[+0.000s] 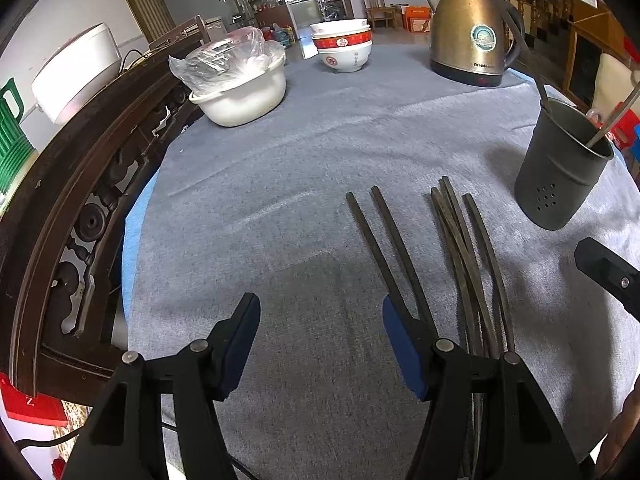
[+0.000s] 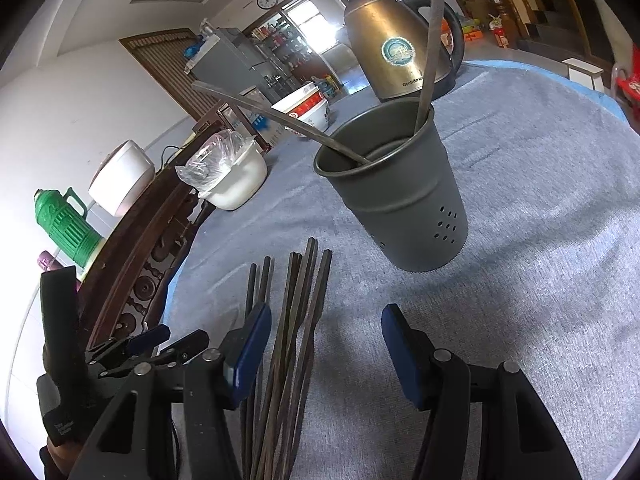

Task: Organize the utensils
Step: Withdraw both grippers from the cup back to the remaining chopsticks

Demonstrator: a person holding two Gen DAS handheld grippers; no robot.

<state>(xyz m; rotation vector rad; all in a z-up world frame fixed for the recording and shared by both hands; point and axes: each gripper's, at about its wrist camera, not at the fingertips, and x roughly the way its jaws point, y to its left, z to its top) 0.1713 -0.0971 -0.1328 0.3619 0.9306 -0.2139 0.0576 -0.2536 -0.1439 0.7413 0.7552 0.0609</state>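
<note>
Chopsticks (image 2: 288,344) lie loose on the worktop between and left of the right tool's (image 2: 326,348) wide, empty jaws, so a clumsy pinch could scatter them or tip the holder (image 2: 400,200) ahead.

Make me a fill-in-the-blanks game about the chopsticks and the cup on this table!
1. The loose chopsticks lie on the grey ____.
2. The dark holder cup stands in front of the gold ____.
3. Both the left claw and the right claw are ____ and hold nothing.
4. The stacked bowls are white and ____.

Missing words: cloth; kettle; open; red
</note>
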